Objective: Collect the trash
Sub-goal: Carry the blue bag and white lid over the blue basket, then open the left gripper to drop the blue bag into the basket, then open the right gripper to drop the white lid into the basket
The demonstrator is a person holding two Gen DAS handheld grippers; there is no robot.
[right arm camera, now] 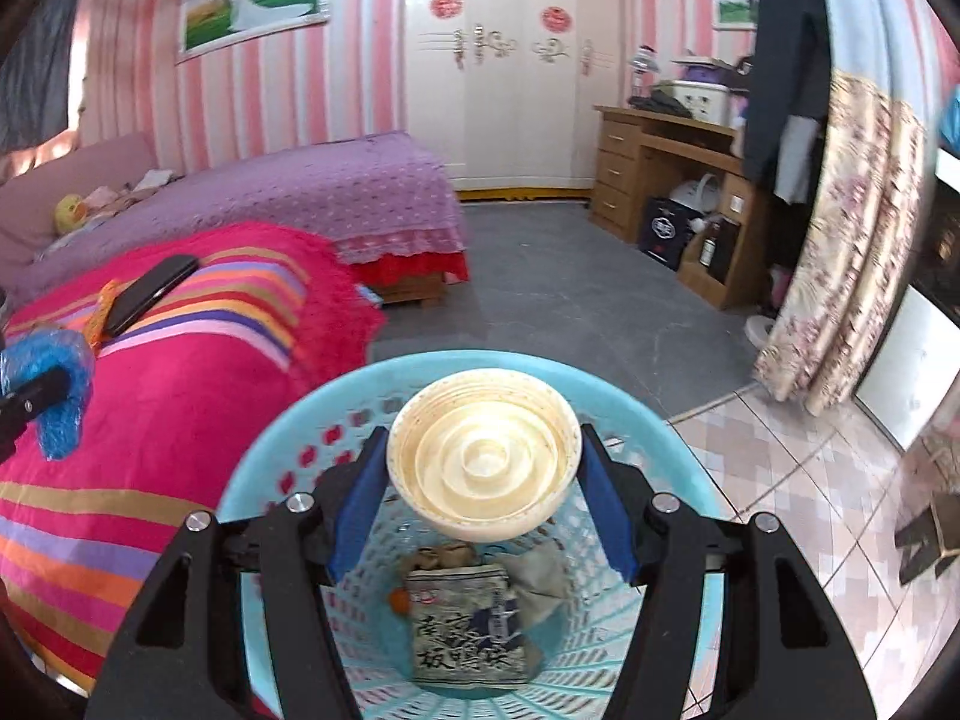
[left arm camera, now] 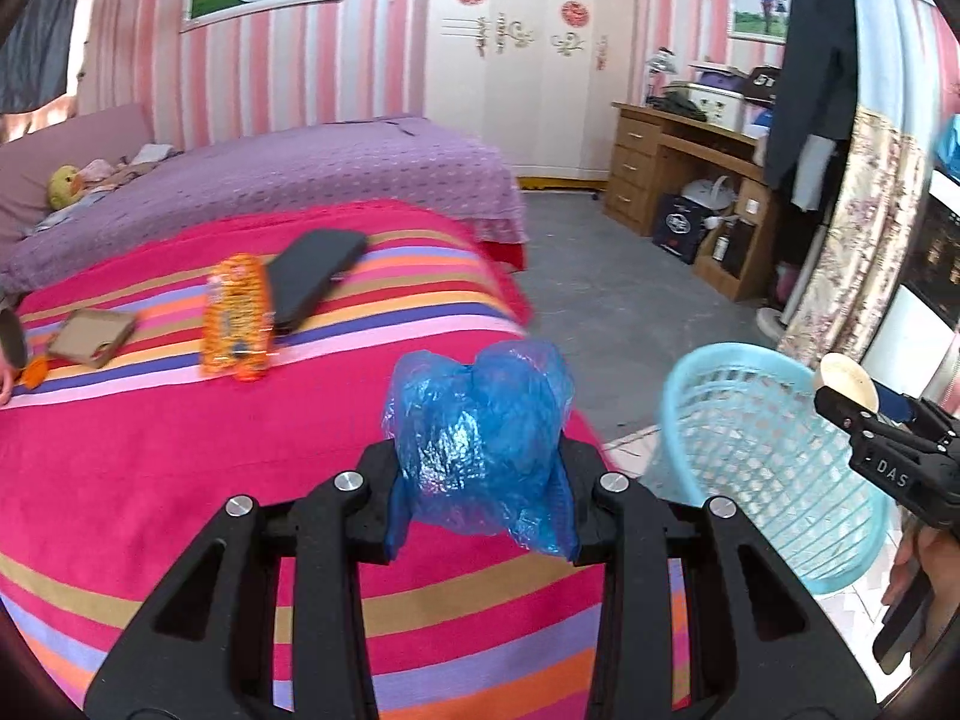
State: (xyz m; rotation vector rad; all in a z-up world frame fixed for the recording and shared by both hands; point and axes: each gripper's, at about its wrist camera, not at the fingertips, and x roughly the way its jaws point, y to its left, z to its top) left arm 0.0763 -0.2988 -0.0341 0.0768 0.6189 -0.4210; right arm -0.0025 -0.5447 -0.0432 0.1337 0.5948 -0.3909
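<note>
My left gripper [left arm camera: 480, 471] is shut on a crumpled blue plastic bag [left arm camera: 480, 438], held above the striped blanket [left arm camera: 150, 468] near the bed's edge. To its right a light blue trash basket [left arm camera: 774, 468] stands on the floor beside the bed. My right gripper [right arm camera: 485, 450] is shut on a round cream plastic lid [right arm camera: 485, 471], directly over the basket [right arm camera: 264, 480]. A printed wrapper [right arm camera: 468, 630] and other scraps lie inside the basket. An orange snack bag [left arm camera: 237, 318] stands on the blanket. In the right wrist view the blue bag [right arm camera: 60, 396] shows at the left edge.
A black phone [left arm camera: 315, 276] and a brown card box [left arm camera: 90, 330] lie on the blanket near the snack bag. A purple bed [left arm camera: 300, 174] lies behind. A wooden desk [left arm camera: 678, 150], a floral curtain [right arm camera: 840, 252] and a grey floor [right arm camera: 570, 300] lie to the right.
</note>
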